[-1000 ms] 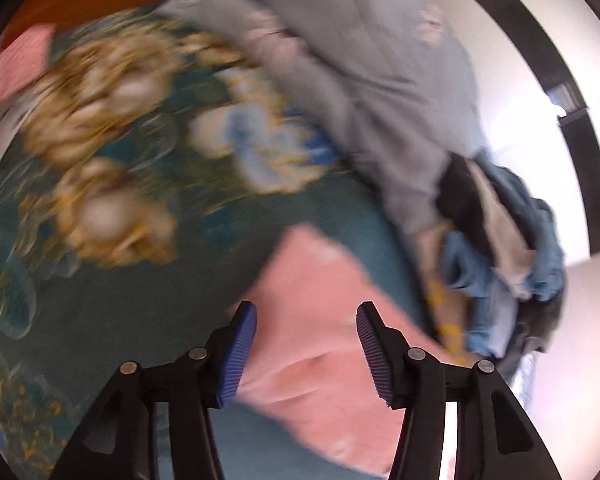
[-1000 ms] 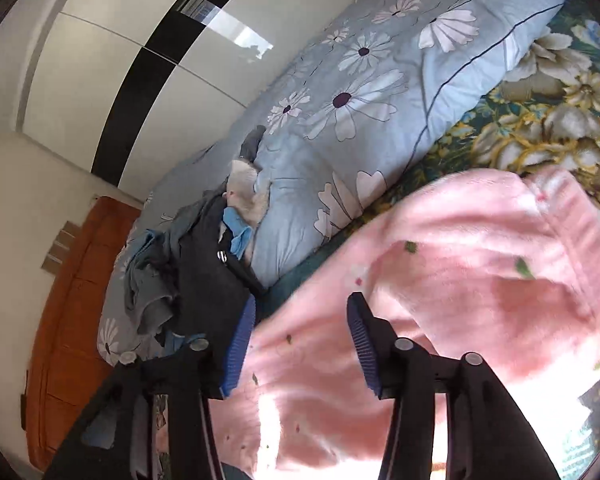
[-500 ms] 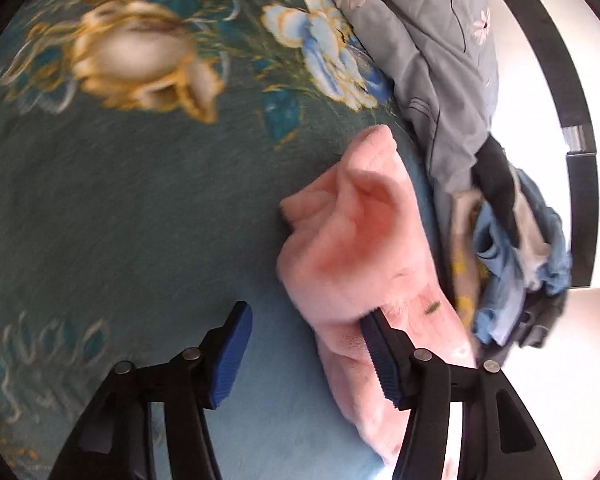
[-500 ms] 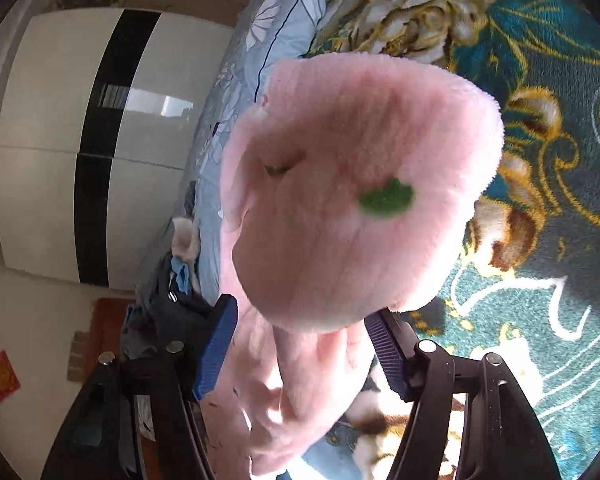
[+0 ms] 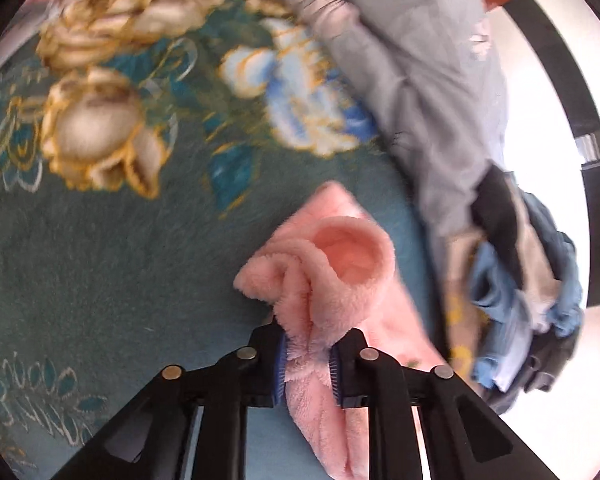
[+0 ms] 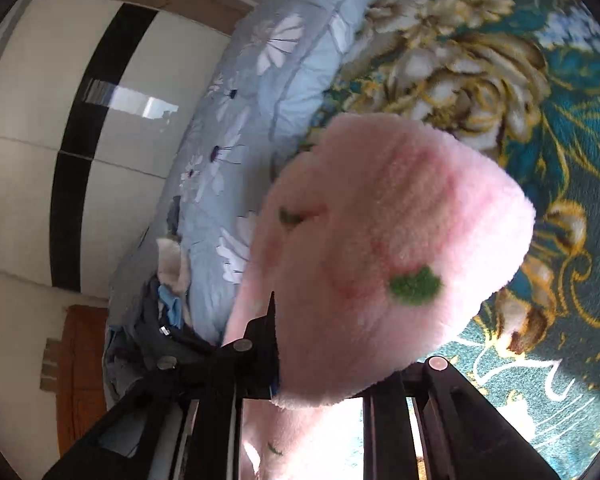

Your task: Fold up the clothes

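The left hand-held gripper (image 5: 308, 354) sat low in the centre of its view, pointing up the frame over the bed. Its two blue pads (image 5: 281, 364) were drawn in narrow and pinched a fold of the pink fleece garment (image 5: 332, 276) between them. The garment bunched into a round pocket just above the fingers, and a flat strip of it ran down to the lower edge of the frame.

The right hand-held gripper (image 6: 320, 364) also stood at the bottom centre of its view. A big rounded lump of the same pink fleece garment (image 6: 384, 248), with small green marks on it, hung over the fingers and filled the middle of the frame. It covered the fingertips and both pads, so I cannot tell how far this gripper was closed or whether it really held the cloth. Only the black arms of the tool showed under the lump.

The left view was blurred, mostly in its upper half. The garment lay on a teal blanket (image 5: 100, 248) with large gold and cream flowers, which filled the left side of that view. A light blue quilt (image 6: 268, 92) with white daisies ran across the upper middle of the right view. A heap of dark and blue clothes (image 5: 532, 280) lay at the right edge of the left view. A white wardrobe (image 6: 32, 120) with a black stripe stood at the left of the right view.
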`<control>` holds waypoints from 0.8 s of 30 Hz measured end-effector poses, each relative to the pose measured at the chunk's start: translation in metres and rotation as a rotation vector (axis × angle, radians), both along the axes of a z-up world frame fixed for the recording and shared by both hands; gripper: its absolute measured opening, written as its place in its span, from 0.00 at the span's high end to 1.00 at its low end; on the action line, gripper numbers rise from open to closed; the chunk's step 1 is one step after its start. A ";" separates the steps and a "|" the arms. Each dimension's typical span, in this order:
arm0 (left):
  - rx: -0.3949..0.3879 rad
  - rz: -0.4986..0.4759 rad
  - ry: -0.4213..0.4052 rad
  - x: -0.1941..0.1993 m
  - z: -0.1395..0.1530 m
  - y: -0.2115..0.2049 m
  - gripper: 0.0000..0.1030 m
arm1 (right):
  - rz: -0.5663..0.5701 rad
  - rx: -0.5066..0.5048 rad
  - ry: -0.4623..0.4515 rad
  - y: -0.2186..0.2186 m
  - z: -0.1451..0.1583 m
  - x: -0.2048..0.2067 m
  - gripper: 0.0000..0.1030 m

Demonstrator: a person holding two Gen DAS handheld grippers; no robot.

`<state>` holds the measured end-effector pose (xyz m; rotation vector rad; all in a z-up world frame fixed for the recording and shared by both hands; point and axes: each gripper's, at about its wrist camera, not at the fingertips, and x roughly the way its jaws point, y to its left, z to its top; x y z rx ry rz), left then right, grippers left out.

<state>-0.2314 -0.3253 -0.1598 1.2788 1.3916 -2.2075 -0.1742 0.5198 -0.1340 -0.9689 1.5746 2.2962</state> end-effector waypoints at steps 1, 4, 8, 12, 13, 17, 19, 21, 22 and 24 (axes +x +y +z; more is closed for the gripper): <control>0.010 -0.018 0.044 0.004 0.012 0.000 0.83 | 0.012 0.015 0.016 0.001 0.007 0.010 0.83; 0.034 -0.072 0.170 0.022 0.046 0.001 0.83 | 0.049 0.060 0.062 0.002 0.028 0.040 0.83; 0.018 -0.117 0.200 0.069 0.050 -0.004 0.83 | 0.094 0.117 0.119 0.005 0.054 0.081 0.83; 0.041 -0.089 0.056 0.106 -0.008 -0.018 0.83 | 0.056 0.073 -0.041 0.027 0.005 0.126 0.83; 0.071 -0.070 0.011 0.114 -0.027 -0.022 0.83 | 0.046 0.059 -0.094 0.030 -0.010 0.131 0.83; 0.193 0.035 -0.047 0.150 -0.067 -0.025 0.82 | -0.026 -0.014 -0.154 0.032 -0.038 0.151 0.83; 0.238 0.066 -0.023 0.160 -0.072 -0.026 0.76 | -0.038 -0.022 -0.159 0.031 -0.039 0.153 0.80; 0.255 0.060 -0.026 0.159 -0.073 -0.027 0.69 | -0.024 -0.004 -0.176 0.029 -0.035 0.150 0.78; 0.262 0.054 -0.029 0.159 -0.073 -0.028 0.61 | -0.010 0.007 -0.178 0.027 -0.031 0.148 0.73; 0.277 0.049 -0.027 0.158 -0.074 -0.030 0.53 | 0.026 0.033 -0.177 0.021 -0.019 0.152 0.63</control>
